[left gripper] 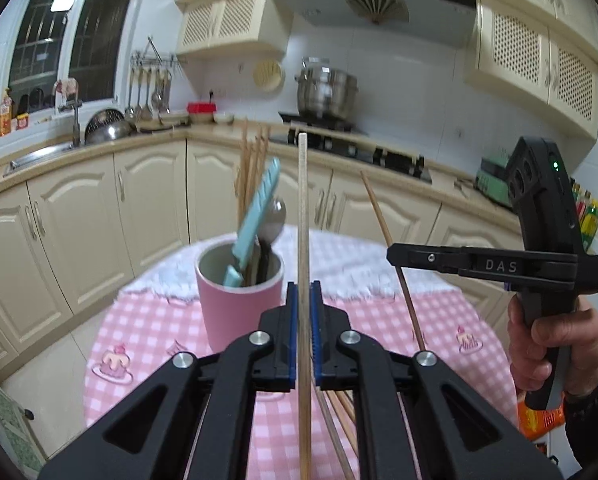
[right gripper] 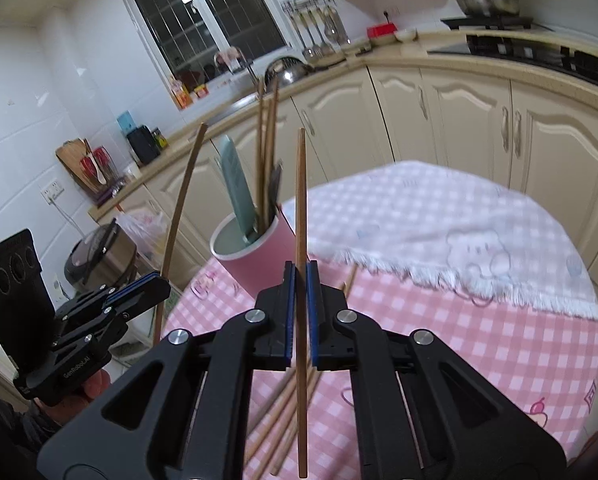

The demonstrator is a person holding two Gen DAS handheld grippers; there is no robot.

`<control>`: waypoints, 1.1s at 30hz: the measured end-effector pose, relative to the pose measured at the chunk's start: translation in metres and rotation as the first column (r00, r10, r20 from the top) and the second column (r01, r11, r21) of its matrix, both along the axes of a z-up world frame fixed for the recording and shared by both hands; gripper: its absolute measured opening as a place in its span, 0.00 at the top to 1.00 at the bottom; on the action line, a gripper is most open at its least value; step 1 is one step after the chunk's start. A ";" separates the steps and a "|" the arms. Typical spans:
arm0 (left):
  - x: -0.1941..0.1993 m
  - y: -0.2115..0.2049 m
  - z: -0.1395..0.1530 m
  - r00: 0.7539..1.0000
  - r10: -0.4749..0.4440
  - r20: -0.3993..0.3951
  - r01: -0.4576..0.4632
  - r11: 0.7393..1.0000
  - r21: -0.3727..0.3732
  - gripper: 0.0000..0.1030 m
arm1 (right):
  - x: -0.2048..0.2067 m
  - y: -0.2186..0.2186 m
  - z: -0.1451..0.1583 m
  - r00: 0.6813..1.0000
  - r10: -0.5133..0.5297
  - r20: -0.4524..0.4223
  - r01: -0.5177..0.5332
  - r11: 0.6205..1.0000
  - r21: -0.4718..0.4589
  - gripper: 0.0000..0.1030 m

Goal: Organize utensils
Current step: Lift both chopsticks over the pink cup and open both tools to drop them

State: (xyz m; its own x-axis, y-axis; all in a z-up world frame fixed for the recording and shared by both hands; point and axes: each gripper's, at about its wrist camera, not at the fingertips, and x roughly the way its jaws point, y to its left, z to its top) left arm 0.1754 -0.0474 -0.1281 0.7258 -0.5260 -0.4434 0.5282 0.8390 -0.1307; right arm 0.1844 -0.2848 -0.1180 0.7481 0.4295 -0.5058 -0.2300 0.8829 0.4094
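A pink cup (left gripper: 239,304) stands on the pink checked table (left gripper: 147,332) and holds several chopsticks, a light blue utensil (left gripper: 259,216) and a metal spoon (left gripper: 275,216). My left gripper (left gripper: 303,292) is shut on a pale wooden chopstick (left gripper: 303,208), held upright just right of the cup. My right gripper (right gripper: 300,276) is shut on a brown chopstick (right gripper: 301,200), upright, in front of the cup (right gripper: 255,256). The right gripper also shows in the left wrist view (left gripper: 395,258) with its chopstick (left gripper: 379,216). The left gripper shows in the right wrist view (right gripper: 147,284).
Several loose chopsticks (right gripper: 275,412) lie on the table under the grippers. A white fringed cloth (right gripper: 439,232) covers the table's far part. Cream kitchen cabinets (left gripper: 99,216), a sink and a stove ring the table. A rice cooker (right gripper: 99,256) sits at the left.
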 end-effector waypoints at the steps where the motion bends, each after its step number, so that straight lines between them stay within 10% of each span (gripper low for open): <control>1: 0.001 0.002 0.003 1.000 0.007 0.012 -0.007 1.000 -0.008 0.95 | 0.001 0.000 0.005 1.000 -0.001 0.017 0.001 1.000 0.005 0.94; 17: 0.068 0.033 0.076 0.971 0.142 0.192 -0.091 0.964 -0.251 0.95 | 0.038 0.035 0.093 0.944 -0.051 0.325 0.044 0.999 0.029 0.94; 33: 0.121 0.014 0.064 0.964 0.164 0.211 -0.091 0.944 -0.317 0.95 | 0.081 0.033 0.077 0.914 -0.203 0.352 0.169 0.978 0.125 0.94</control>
